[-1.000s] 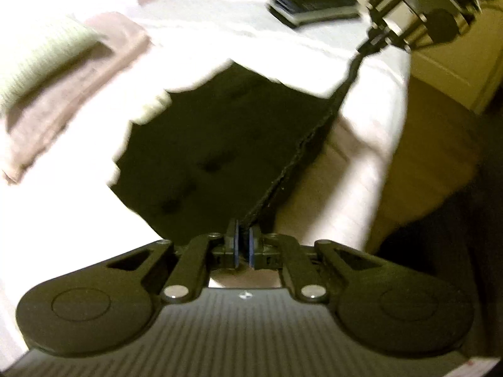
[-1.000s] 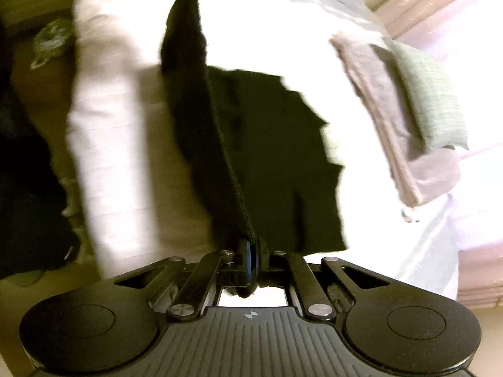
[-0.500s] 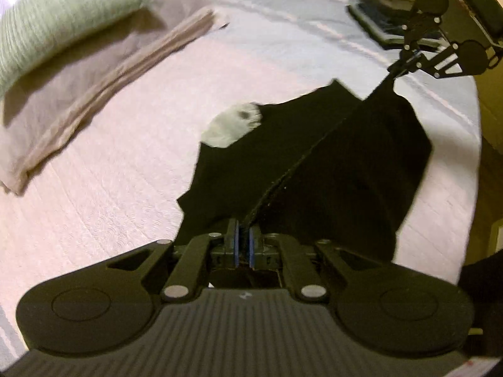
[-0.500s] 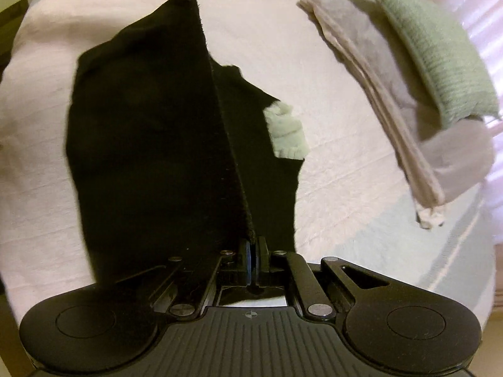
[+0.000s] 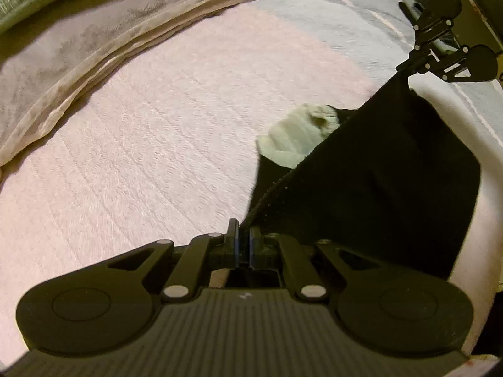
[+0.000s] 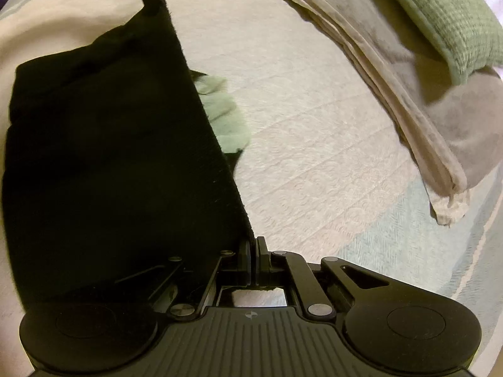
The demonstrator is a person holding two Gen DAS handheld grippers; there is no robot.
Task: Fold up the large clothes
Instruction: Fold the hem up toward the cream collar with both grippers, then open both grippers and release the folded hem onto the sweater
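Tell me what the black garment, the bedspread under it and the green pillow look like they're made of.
Black garment: apparently a thick matte knit or fleece; its stretched edge looks fuzzy and nubbly. Bedspread: probably woven cotton, matte, with a raised quilted-looking pattern. Green pillow: seemingly a coarse woven or waffle-textured fabric, showing a fine grid. No fibre can be confirmed by sight.

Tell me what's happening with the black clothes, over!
Left gripper and right gripper both shut on the black garment, its top edge stretched between them. It hangs over the bed. Pale patch peeks out. Nothing in the way.
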